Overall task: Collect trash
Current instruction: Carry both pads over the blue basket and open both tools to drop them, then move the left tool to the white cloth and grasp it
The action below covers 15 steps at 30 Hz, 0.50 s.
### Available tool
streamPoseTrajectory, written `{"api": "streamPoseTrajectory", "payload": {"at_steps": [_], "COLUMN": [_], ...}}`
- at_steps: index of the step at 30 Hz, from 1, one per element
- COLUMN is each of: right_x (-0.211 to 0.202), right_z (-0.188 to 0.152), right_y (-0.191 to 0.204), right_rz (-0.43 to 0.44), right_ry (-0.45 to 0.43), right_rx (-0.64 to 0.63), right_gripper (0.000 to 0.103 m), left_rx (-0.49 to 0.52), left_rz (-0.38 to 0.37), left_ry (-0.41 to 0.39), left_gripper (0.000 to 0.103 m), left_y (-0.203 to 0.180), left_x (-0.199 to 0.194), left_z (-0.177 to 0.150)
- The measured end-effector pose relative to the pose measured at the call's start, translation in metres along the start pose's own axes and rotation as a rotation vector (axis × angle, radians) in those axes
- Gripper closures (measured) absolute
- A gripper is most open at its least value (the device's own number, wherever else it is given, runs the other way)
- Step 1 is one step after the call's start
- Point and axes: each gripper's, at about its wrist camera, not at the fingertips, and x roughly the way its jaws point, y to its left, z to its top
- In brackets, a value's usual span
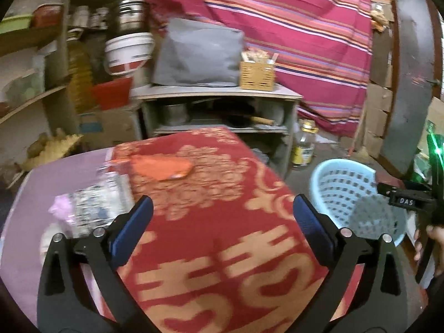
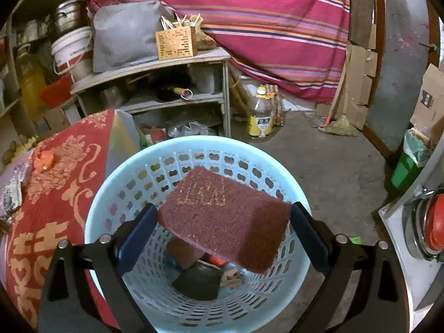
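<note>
Maroon scouring pad [image 2: 226,216] spanning the wide jaws of the right gripper [image 2: 222,222] over the blue basket [image 2: 111,172], where a tilted release could catch the rim; left gripper [image 1: 222,227] fully spread, empty above the red cloth [image 1: 211,194]

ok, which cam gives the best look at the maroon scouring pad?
Right wrist view: the scouring pad fills the centre, spanning the right tongs above the blue basket. The left wrist view shows none of the pad, only the basket at its right edge.
</note>
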Motion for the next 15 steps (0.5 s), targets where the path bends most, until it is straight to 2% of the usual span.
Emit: {"api": "streamPoseTrajectory", "payload": {"at_steps": [8, 15], "right_x": [-0.014, -0.015], "right_z": [0.004, 0.003], "right_y": [0.012, 0.019], "right_rz": [-0.033, -0.042], "right_ry": [-0.032, -0.014], "right_rx": [0.006, 0.037], "right_gripper": [0.005, 0.005], "left_rx": [-0.065, -0.092], "left_rz": [0.124, 0.219], "left_ry": [-0.006, -0.006], "left_gripper": [0.006, 0.006], "left_y": [0.082, 0.133], "left_x": [-0.029, -0.048], "left_z": [-0.012, -0.027]}}
